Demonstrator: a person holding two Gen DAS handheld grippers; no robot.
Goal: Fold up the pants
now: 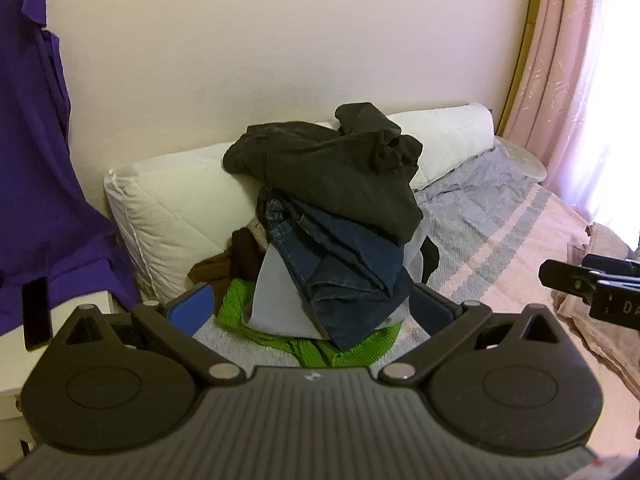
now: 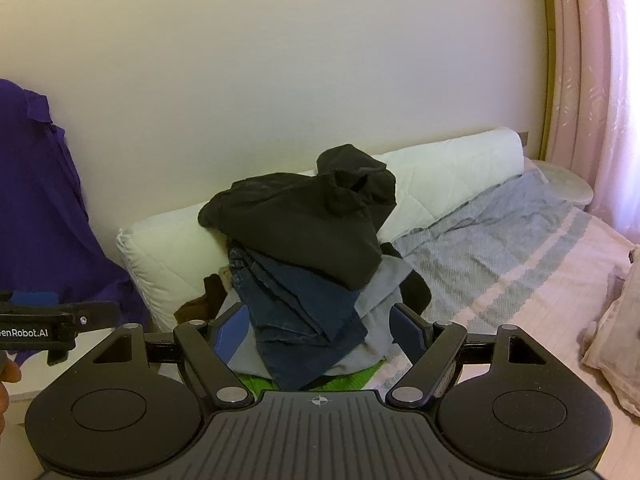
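On the bed (image 2: 500, 280), heaped pants (image 2: 304, 300) between both grippers' spread fingers (image 2: 230, 336); side label, perhaps "GenRobot.AI" (image 2: 24, 333).

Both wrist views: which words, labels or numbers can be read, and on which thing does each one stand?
"eenRobot.AI", white, start cut off by the picture's edge: on the left gripper, side of its body, right wrist view.
"DA", cut off at the edge: on the right gripper, left wrist view.
Small white logo marks on both gripper housings: no letters readable.
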